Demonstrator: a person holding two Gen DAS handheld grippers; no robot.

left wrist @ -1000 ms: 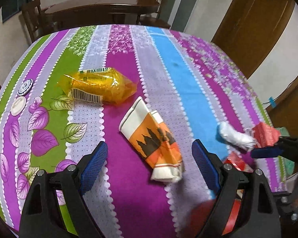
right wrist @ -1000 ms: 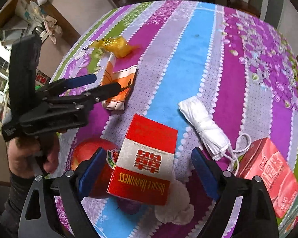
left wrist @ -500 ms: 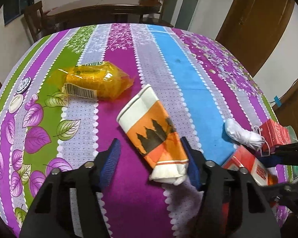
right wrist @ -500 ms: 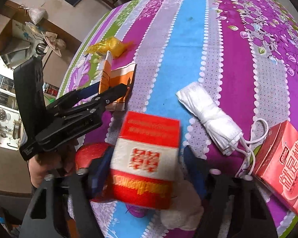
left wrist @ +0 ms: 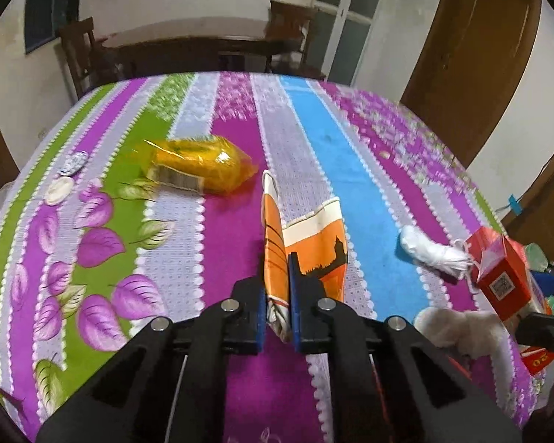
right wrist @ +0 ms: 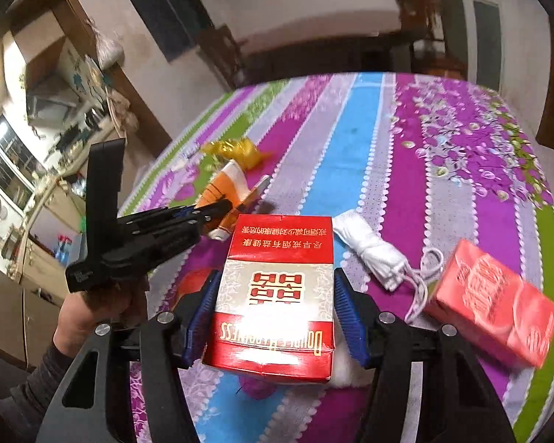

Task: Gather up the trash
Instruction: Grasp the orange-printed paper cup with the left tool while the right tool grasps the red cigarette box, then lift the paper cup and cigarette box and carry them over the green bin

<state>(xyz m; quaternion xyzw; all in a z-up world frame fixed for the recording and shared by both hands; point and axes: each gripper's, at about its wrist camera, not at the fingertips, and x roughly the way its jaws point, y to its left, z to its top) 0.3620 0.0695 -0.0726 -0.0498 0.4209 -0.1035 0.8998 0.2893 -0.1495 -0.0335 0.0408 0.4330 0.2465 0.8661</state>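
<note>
The left claw has its blue pads pressed together on the crushed orange-and-white paper cup, pinching a fold of it; the rest of the cup fans out ahead of the fingertips and to their right, above the striped counter. Further ahead and to the left of this claw lies a yellow plastic wrapper on the cloth. Off to its right rest a rolled white face mask and a red carton, with a wad of white tissue nearer in.

The right claw grips a red-and-white cigarette pack, one blue pad against each side of the pack, which fills the space between the fingers. Just ahead and to the right of this claw lies the mask, its loops touching the red carton. To the left, the other claw is seen side-on with the cup in its tips.
</note>
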